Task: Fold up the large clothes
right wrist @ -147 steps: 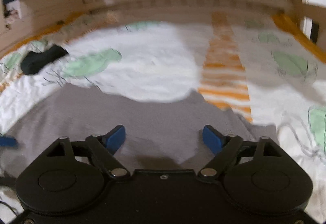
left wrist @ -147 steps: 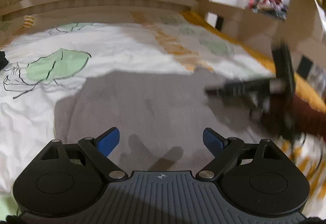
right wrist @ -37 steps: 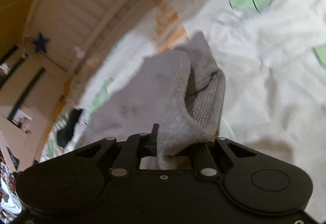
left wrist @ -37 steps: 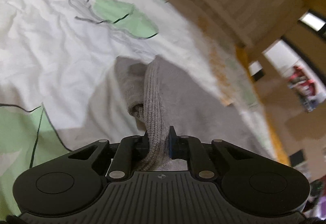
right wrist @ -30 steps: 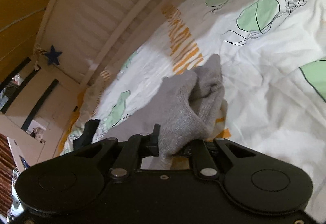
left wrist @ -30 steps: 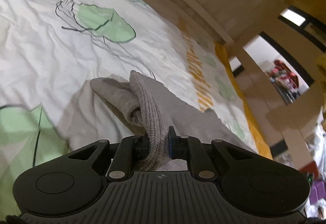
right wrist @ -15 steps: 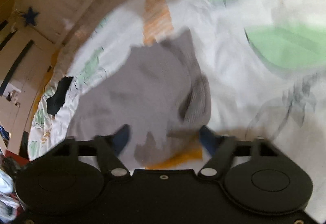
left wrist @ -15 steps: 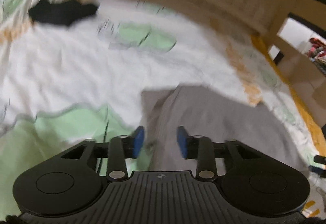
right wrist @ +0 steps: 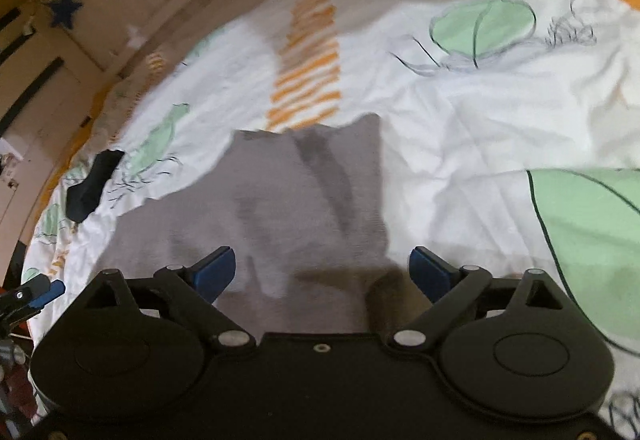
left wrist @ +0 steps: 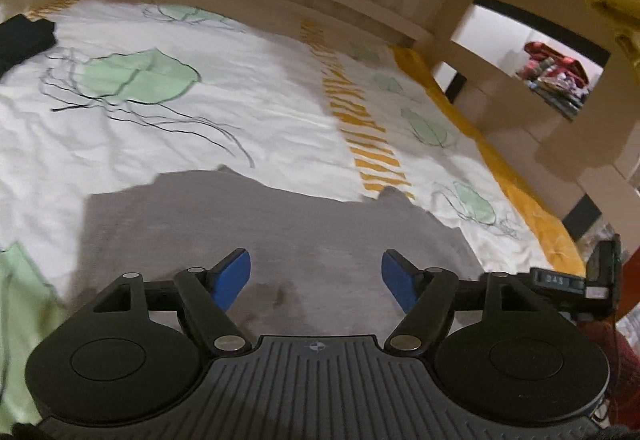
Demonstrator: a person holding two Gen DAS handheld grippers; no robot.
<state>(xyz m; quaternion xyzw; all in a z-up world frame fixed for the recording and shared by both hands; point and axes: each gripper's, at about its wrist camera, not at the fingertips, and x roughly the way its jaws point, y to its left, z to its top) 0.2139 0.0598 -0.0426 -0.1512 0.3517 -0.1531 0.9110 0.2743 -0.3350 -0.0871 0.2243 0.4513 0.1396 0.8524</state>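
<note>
Left gripper, right gripper: jaws opening, nothing between. Grey sweater flat on bed sheet. Risk: next grab catches sheet too, fold gets messy.

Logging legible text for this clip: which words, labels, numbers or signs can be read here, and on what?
"DAS": roughly what the label on the right gripper shows in the left wrist view; blurred, uncertain.
Compass-like emblem on the left gripper: no letters.
Nothing readable on the bedsheet or grey garment.
</note>
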